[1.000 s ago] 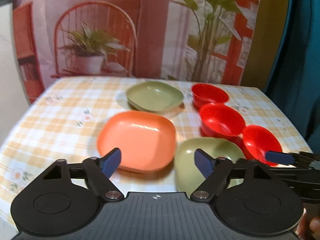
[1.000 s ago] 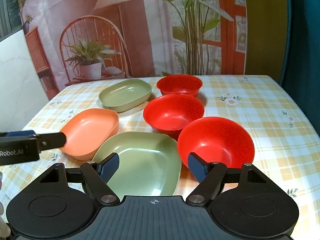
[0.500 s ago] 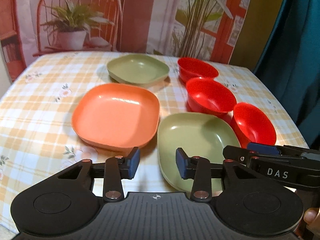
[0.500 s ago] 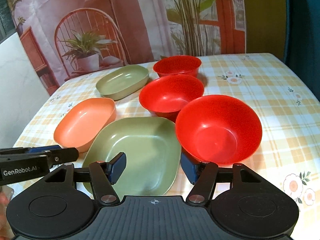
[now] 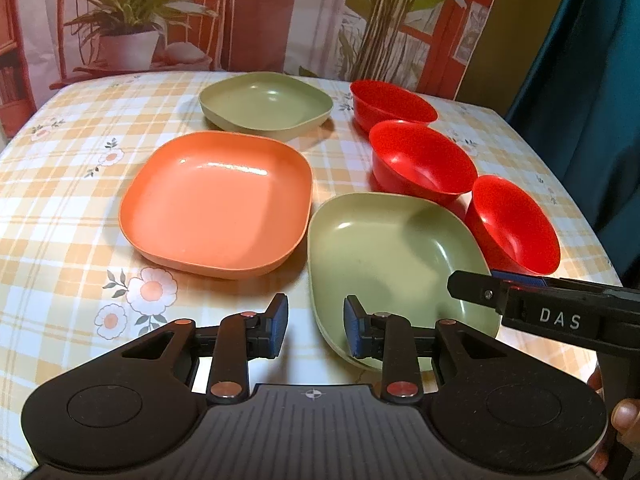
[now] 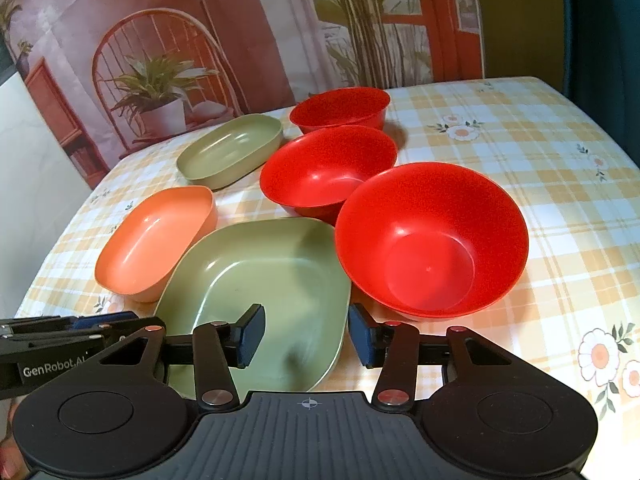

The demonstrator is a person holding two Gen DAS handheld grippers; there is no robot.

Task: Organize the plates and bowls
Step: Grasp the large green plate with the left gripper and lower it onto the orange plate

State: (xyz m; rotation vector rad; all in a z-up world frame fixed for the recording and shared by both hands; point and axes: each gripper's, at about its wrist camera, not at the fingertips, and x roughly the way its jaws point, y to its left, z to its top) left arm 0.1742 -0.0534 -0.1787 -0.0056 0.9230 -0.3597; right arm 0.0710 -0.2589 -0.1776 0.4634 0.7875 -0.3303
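Observation:
On the checked tablecloth lie an orange plate (image 5: pixel 218 204), a near green plate (image 5: pixel 396 264) and a far green plate (image 5: pixel 266 104). Three red bowls stand in a row on the right: near (image 5: pixel 514 224), middle (image 5: pixel 422 166), far (image 5: pixel 392 106). My left gripper (image 5: pixel 316 330) is partly open and empty, low over the table at the near green plate's left edge. My right gripper (image 6: pixel 306 334) is open and empty, its jaws astride the near green plate's (image 6: pixel 256 280) right corner, beside the near red bowl (image 6: pixel 432 240). The orange plate (image 6: pixel 154 240) lies to the left.
A printed backdrop of a chair and plants (image 5: pixel 132 36) hangs behind the table. A teal curtain (image 5: pixel 592 80) hangs at the right. The table's right edge (image 5: pixel 576 208) runs close to the near bowl. The right gripper's body (image 5: pixel 552 312) reaches in from the right.
Both grippers have moved forward and lower toward the near green plate. The left jaws have narrowed from wide open. The right jaws have also narrowed a little.

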